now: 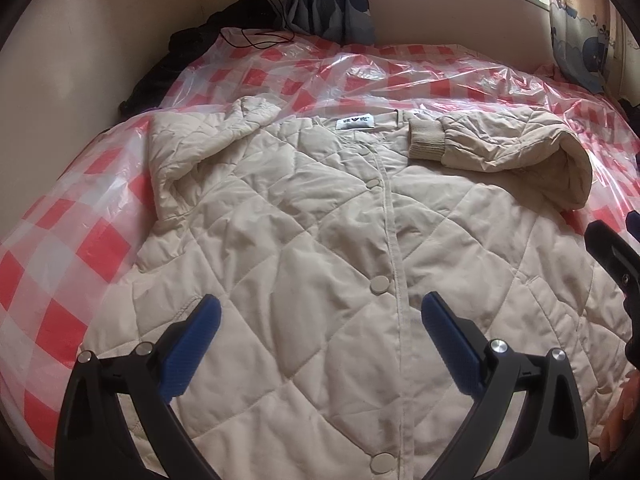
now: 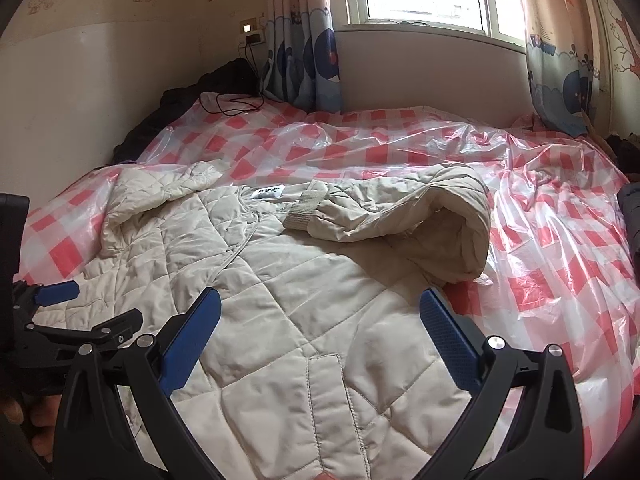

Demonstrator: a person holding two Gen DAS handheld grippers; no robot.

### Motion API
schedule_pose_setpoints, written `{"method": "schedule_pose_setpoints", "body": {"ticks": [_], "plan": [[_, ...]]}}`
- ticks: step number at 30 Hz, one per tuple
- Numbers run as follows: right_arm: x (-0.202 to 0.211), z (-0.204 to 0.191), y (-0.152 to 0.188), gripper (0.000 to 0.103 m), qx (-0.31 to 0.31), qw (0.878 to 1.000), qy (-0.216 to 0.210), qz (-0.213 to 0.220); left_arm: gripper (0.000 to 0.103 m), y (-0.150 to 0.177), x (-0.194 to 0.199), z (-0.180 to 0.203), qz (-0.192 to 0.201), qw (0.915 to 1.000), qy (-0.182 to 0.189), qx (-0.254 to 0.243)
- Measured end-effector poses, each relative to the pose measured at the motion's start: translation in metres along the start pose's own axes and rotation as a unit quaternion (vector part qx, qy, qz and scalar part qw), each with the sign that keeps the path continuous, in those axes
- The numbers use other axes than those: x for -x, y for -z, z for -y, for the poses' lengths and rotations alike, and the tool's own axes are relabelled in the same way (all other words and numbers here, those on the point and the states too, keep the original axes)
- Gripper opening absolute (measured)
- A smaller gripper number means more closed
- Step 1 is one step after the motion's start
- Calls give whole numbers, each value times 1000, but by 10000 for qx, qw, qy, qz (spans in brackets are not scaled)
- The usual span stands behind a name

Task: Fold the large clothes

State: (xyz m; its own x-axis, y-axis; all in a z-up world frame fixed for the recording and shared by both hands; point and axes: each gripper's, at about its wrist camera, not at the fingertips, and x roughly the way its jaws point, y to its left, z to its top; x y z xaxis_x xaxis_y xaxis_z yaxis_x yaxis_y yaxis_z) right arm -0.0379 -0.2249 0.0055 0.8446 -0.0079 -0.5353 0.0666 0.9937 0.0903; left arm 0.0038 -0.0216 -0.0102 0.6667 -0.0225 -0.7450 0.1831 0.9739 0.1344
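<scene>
Jacket [image 1: 304,248] flat, buttoned, sleeves folded in; both grippers' fingers [image 1: 200,344] apart.

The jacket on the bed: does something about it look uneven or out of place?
Yes. The jacket has its right sleeve folded across the chest, its ribbed cuff near the collar label. The left sleeve lies bunched at the side, not folded in, so the fold looks lopsided.
</scene>
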Motion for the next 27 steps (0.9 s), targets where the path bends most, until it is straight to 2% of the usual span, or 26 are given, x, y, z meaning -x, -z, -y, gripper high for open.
{"method": "schedule_pose_setpoints", "body": {"ticks": [27], "plan": [[-6,-2,6,96,120,9999,-68,-86,96,4,-7,7,-167,9997,5,-153]]}}
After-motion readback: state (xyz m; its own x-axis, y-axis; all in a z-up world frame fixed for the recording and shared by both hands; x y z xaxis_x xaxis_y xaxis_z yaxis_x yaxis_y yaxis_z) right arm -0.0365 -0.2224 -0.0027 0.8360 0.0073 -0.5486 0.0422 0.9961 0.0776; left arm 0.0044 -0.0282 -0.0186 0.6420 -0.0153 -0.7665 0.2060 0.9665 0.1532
